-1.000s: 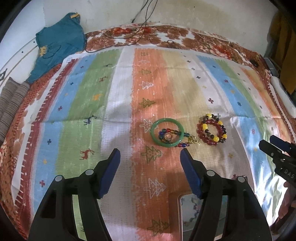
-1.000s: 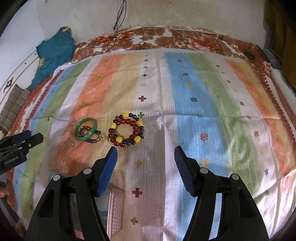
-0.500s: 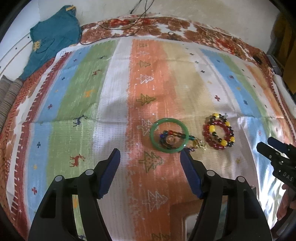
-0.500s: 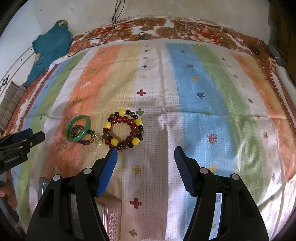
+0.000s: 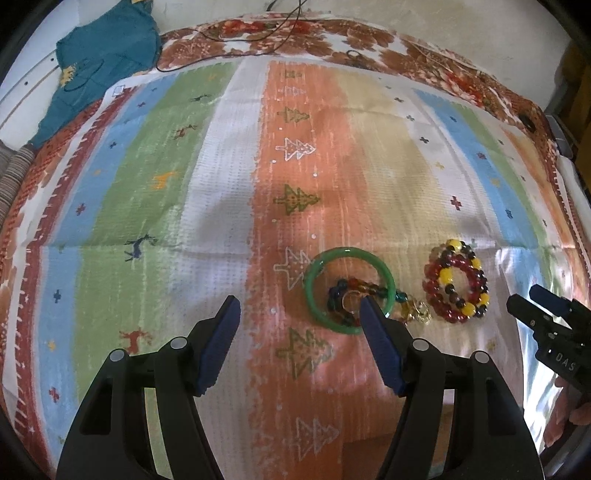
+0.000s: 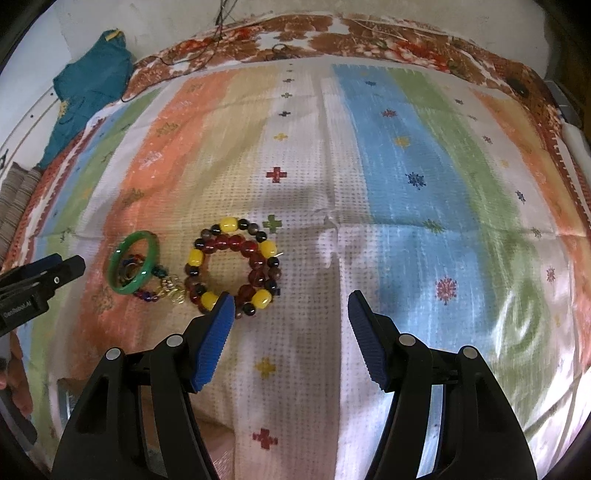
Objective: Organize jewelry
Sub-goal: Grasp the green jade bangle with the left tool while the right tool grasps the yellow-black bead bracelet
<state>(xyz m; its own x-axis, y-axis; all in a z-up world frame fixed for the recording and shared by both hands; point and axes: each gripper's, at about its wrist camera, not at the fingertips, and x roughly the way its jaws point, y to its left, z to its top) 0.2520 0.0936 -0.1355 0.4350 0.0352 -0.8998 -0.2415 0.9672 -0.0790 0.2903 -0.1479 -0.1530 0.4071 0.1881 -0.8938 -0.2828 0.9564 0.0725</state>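
- Left gripper point(image 5: 299, 325): spread, empty, above the bedspread point(image 5: 221, 184); right fingertip overlaps the green bangle point(image 5: 349, 290).
- Right gripper point(image 6: 291, 317): spread, empty; left tip by the bead bracelet point(image 6: 234, 266).
- Step: approach, likely. Next: centre each piece between the jaws, then pinch.

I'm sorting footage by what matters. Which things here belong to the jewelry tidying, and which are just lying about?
Belong to the job:
green bangle
small multicolour bead bracelet with gold charm
red and yellow bead bracelet

Just lying about:
teal garment
black cable
striped blanket
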